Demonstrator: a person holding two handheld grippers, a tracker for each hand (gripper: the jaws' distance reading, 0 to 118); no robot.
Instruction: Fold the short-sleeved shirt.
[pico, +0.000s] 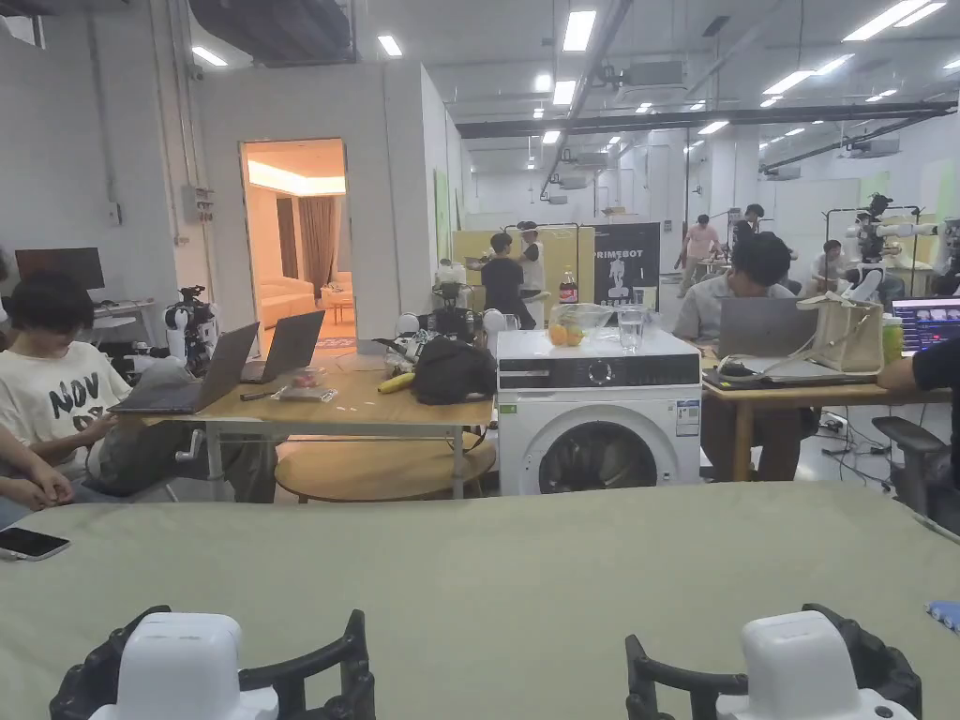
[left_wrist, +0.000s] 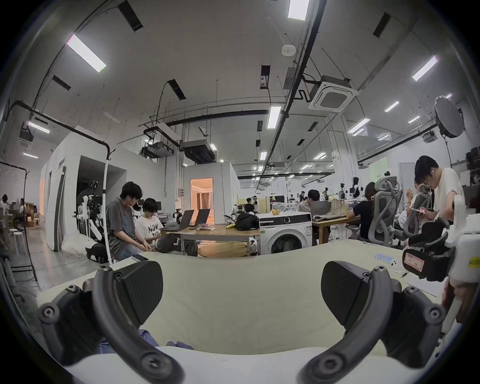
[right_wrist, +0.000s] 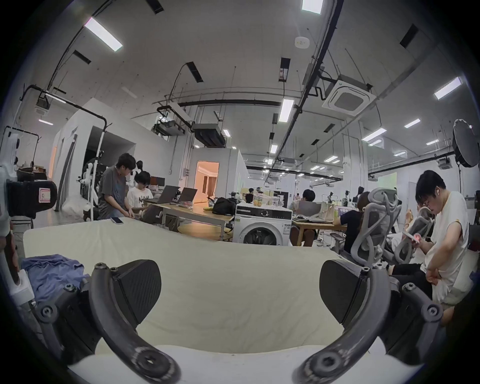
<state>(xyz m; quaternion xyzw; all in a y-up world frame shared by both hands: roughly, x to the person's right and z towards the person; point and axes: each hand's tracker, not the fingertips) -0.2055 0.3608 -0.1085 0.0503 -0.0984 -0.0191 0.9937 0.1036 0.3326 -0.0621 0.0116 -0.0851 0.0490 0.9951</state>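
1. Gaping wide at lower centre of its own view, the left gripper (left_wrist: 241, 293) holds nothing above the table (left_wrist: 241, 280).
2. Right gripper (right_wrist: 240, 292) likewise spread, empty.
3. Blue shirt (right_wrist: 52, 272) lies crumpled at that view's lower left.

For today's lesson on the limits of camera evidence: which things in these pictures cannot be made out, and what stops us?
- Blue shirt: right gripper view, crumpled, partly behind the jaw; sleeves and shape unclear.
- Same shirt in the left gripper view: a scrap shows behind the left gripper.
- Right gripper: head view, cut by the bottom edge.
- Phone: screen too small.
- Washing machine: drum contents too dark.
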